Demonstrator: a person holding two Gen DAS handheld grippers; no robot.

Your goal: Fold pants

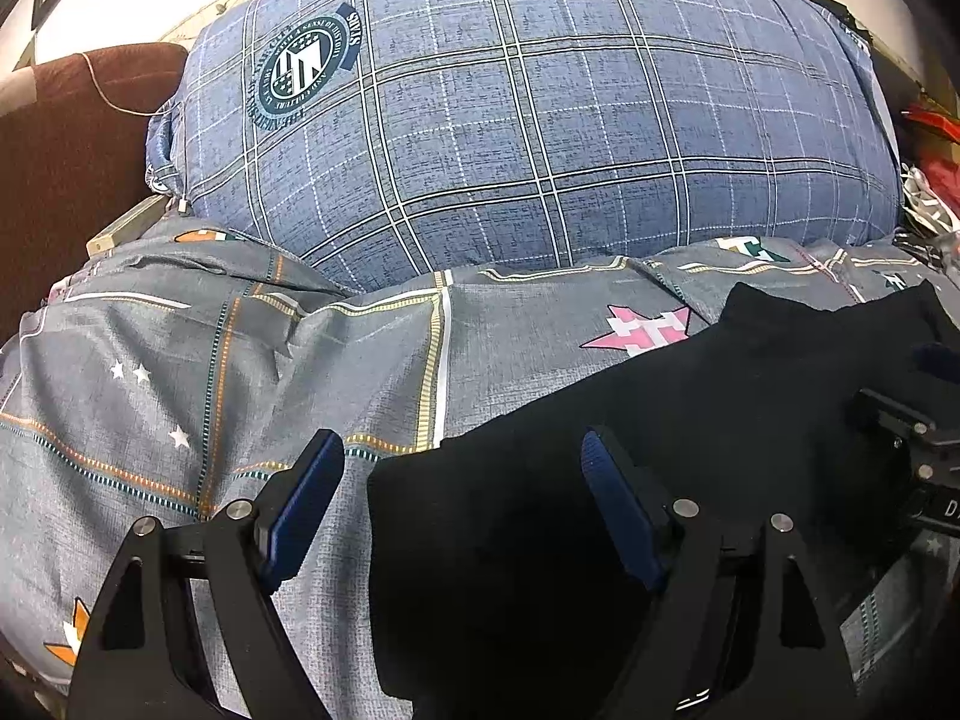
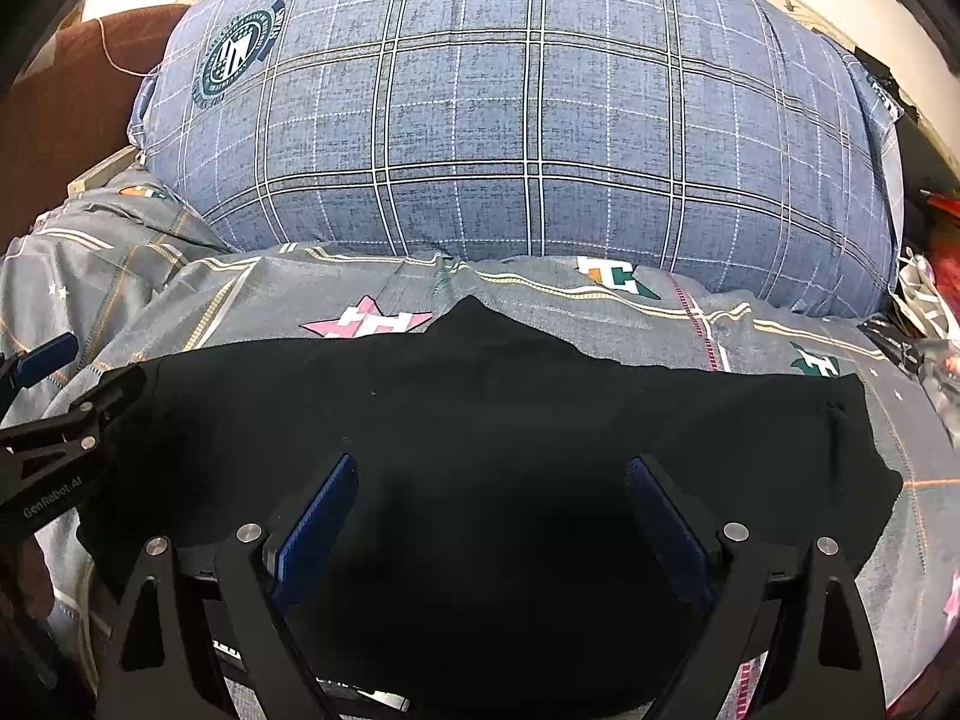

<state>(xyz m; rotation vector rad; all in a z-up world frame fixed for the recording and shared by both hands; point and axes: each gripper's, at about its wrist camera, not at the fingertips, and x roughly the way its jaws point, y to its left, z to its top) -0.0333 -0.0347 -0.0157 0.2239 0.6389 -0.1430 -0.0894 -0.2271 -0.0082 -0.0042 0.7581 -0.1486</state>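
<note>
We note the pants (image 2: 480, 420) lying flat on the bedsheet (image 1: 180, 360), near side of the bed. Behind them a big pillow (image 1: 528, 108) rests on the sheet, spanning most of the bed's width. Left of the pillow sits a cushion (image 1: 66, 138); a heap of clutter (image 1: 936, 174) lies at its right. The left gripper (image 1: 462, 492) hangs over the pants' left edge, one finger above the sheet, the other above the cloth. The right gripper (image 2: 489, 510) hangs over the pants' middle, just beside the left one
</note>
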